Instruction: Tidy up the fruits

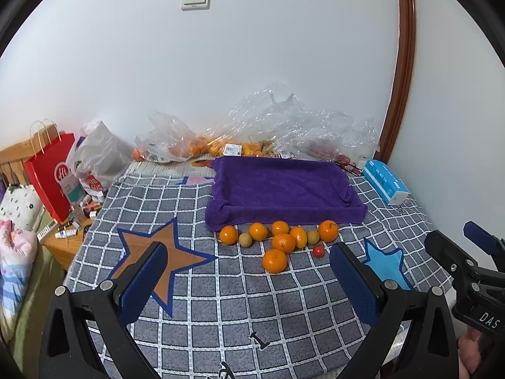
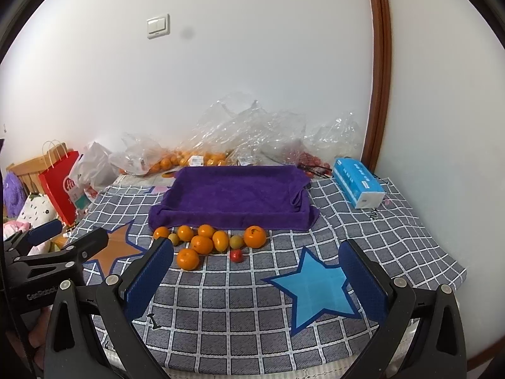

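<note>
Both claws, the left gripper [image 1: 249,271] and right gripper [image 2: 257,271], are spread wide and hold nothing, so sorting has not begun: the fruits [image 1: 279,241] sit just near of the purple tray [image 1: 281,186], waiting for a first pick.

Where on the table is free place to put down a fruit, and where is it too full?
Free: inside the purple towel tray; the checked cloth between the fruit cluster and both open tools; the patch between tray and blue tissue pack. Crowded: along the tray's front edge, where the fruits touch, and the back wall with plastic bags.
</note>
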